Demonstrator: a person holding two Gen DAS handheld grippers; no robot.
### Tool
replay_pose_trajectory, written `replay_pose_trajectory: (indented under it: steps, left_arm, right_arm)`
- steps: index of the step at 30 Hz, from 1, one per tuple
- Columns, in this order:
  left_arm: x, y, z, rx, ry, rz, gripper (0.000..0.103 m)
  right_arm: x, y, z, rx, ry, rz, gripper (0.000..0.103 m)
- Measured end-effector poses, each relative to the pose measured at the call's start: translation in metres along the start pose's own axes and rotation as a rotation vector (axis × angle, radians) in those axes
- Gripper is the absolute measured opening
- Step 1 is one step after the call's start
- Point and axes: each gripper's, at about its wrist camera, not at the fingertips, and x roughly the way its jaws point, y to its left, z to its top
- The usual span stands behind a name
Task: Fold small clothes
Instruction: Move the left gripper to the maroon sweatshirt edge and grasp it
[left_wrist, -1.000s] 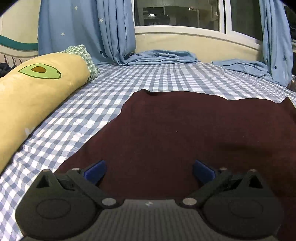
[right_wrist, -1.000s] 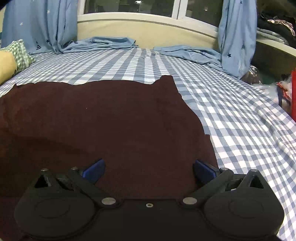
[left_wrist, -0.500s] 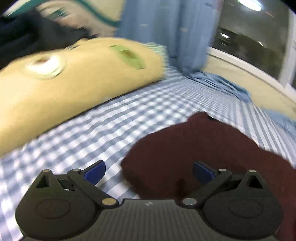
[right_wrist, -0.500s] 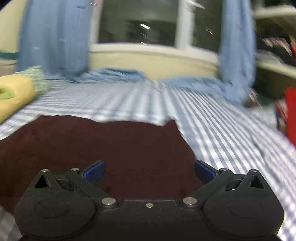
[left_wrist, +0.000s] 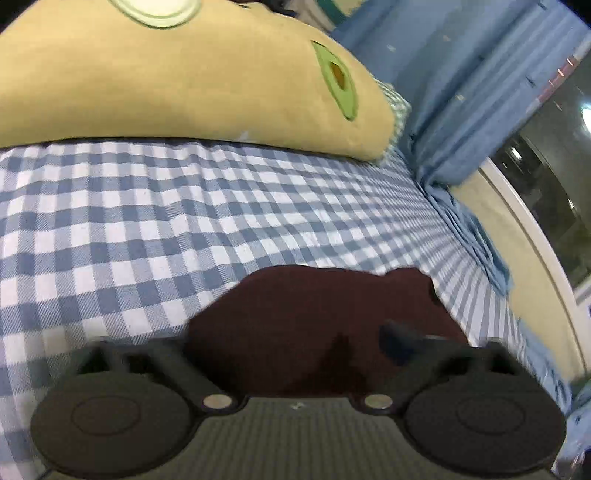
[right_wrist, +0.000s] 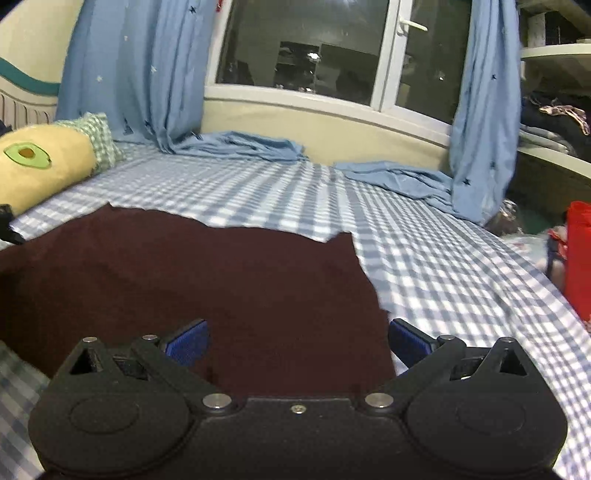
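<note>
From the left: the yellow avocado bolster (left_wrist: 177, 85) lies along the checked bedsheet (left_wrist: 110, 236). My left gripper (left_wrist: 295, 347) has just been closing its jaws, with a corner of the dark maroon garment (left_wrist: 314, 306) between them; I cannot tell whether the blurred pads press on it. The garment (right_wrist: 192, 280) lies spread flat on the sheet. My right gripper (right_wrist: 297, 341) is wide apart over its near right edge, gripping nothing. Blue curtains (right_wrist: 480, 110) hang at the window.

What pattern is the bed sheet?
Blue-and-white gingham check, clearest in the left wrist view: bed sheet.
</note>
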Motion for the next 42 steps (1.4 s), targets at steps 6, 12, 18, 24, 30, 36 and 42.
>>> replay_pose_trajectory:
  steps: [6, 12, 18, 24, 30, 36, 42]
  left_arm:
    - [0.001, 0.017, 0.007, -0.024, 0.049, -0.026, 0.042]
    - [-0.007, 0.009, 0.003, 0.07, -0.019, 0.008, 0.099]
    - [0.0, -0.024, -0.022, 0.222, 0.048, 0.038, 0.097]
    - [-0.004, 0.0, -0.009, 0.044, 0.036, 0.041, 0.053]
    - [-0.008, 0.012, -0.008, 0.042, 0.042, 0.003, 0.045]
    - [-0.006, 0.01, -0.009, 0.036, 0.025, -0.027, 0.032]
    - [-0.014, -0.003, -0.008, 0.102, -0.008, -0.051, 0.029]
  right_arm:
    - [0.009, -0.003, -0.003, 0.019, 0.007, -0.017, 0.102]
    - [0.016, 0.004, -0.003, 0.018, 0.014, 0.002, 0.102]
    - [0.017, 0.005, -0.004, 0.042, 0.026, -0.004, 0.102]
    - [0.022, 0.026, 0.007, -0.113, -0.049, -0.001, 0.102]
    - [0.083, 0.069, 0.038, -0.203, -0.052, 0.126, 0.102]
    - [0.177, 0.061, 0.037, 0.061, 0.249, 0.198, 0.102]
    - [0.179, 0.057, 0.034, 0.075, 0.234, 0.203, 0.102]
